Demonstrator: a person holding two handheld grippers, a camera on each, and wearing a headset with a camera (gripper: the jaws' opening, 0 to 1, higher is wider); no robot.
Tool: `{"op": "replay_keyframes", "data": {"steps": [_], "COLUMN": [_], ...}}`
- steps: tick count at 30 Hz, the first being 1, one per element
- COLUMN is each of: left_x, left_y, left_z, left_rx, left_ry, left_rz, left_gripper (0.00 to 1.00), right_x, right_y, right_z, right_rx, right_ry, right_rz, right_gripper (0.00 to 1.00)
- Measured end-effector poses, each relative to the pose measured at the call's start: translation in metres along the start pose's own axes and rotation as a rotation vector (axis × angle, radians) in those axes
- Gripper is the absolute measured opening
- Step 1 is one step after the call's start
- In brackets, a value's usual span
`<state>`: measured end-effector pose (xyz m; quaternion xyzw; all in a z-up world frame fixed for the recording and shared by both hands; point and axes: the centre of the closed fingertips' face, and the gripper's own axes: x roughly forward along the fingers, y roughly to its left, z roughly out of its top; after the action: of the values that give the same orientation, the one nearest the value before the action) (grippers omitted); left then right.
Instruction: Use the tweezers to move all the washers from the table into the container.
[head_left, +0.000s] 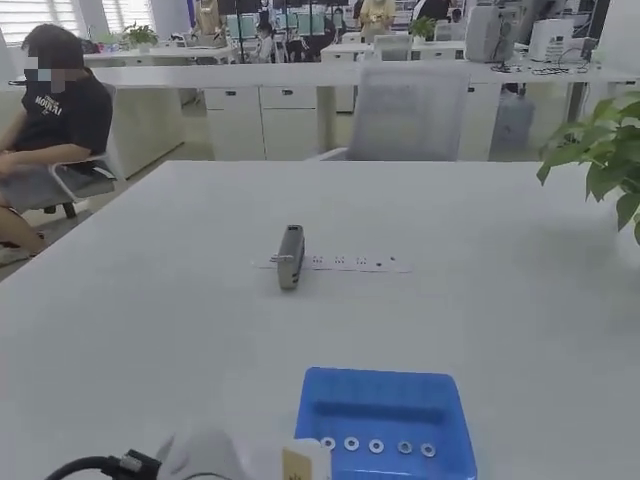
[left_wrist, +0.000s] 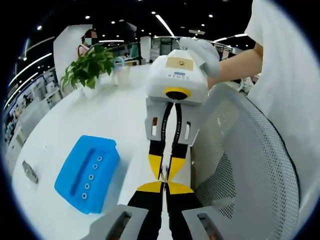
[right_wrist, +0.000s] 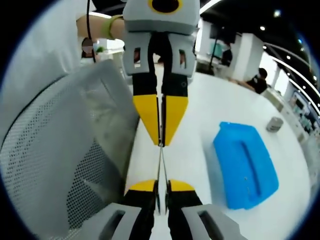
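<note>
Washers (head_left: 376, 445), five in a row, lie in the blue container (head_left: 380, 378) at 6 o'clock, so the job looks finished. Marks on the white strip (head_left: 345, 262) at its 12 o'clock are too small to identify. Left gripper (left_wrist: 163, 189) and right gripper (right_wrist: 160, 192) meet tip to tip, both jaw pairs pinched on the thin tweezers (right_wrist: 160, 165).

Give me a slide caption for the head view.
Five washers lie in a row inside the blue container at the near edge of the white table; a grey object sits mid-table.
</note>
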<state>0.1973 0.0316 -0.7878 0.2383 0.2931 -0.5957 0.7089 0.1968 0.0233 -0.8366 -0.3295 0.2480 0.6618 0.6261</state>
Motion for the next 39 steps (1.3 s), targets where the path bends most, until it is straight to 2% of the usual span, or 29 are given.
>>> {"op": "replay_keyframes", "data": {"steps": [3, 6, 8, 11, 13, 16, 19, 22, 26, 28, 30, 32, 35, 39], "left_x": [0.002, 0.002, 0.002, 0.004, 0.005, 0.009, 0.013, 0.017, 0.020, 0.021, 0.022, 0.023, 0.024, 0.025], "left_y": [0.004, 0.005, 0.006, 0.007, 0.008, 0.010, 0.010, 0.010, 0.011, 0.010, 0.011, 0.010, 0.010, 0.008], "left_z": [-0.013, -0.021, -0.027, -0.038, -0.044, -0.051, -0.058, -0.063, -0.068, -0.071, -0.076, -0.078, -0.081, -0.085], "left_rx": [0.004, -0.005, -0.014, -0.013, -0.016, -0.035, -0.021, -0.017, -0.022, -0.021, 0.007, 0.014, 0.014, 0.010], "left_ry": [0.040, 0.055, 0.066, 0.101, 0.120, 0.150, 0.205, 0.249, 0.287, 0.312, 0.352, 0.368, 0.392, 0.422], "left_rz": [0.007, 0.001, -0.002, -0.004, -0.009, -0.016, -0.025, -0.036, -0.046, -0.053, -0.051, -0.052, -0.059, -0.064], "left_gripper": [0.00, 0.00, 0.00, 0.00, 0.00, 0.00, 0.00, 0.00, 0.00, 0.00, 0.00, 0.00, 0.00, 0.00], "right_x": [0.005, 0.009, 0.008, 0.001, -0.007, -0.017, -0.031, -0.047, -0.076, -0.092, -0.106, -0.126, -0.145, -0.158], "right_y": [-0.002, -0.003, -0.008, -0.014, -0.017, -0.018, -0.020, -0.024, -0.036, -0.041, -0.044, -0.048, -0.047, -0.045], "right_z": [-0.001, 0.001, 0.008, 0.018, 0.015, 0.004, -0.010, -0.019, -0.021, -0.021, -0.020, -0.020, -0.018, -0.021], "right_rx": [0.011, 0.050, 0.076, 0.132, 0.165, 0.210, 0.255, 0.338, 0.466, 0.513, 0.517, 0.496, 0.486, 0.489], "right_ry": [0.002, -0.021, -0.075, -0.160, -0.176, -0.169, -0.158, -0.187, -0.290, -0.324, -0.340, -0.333, -0.345, -0.381], "right_rz": [-0.006, -0.004, -0.035, -0.087, -0.119, -0.150, -0.202, -0.263, -0.371, -0.417, -0.457, -0.518, -0.562, -0.599], "right_gripper": [0.05, 0.07, 0.14, 0.31, 0.38, 0.41, 0.46, 0.49, 0.55, 0.55, 0.55, 0.55, 0.56, 0.58]}}
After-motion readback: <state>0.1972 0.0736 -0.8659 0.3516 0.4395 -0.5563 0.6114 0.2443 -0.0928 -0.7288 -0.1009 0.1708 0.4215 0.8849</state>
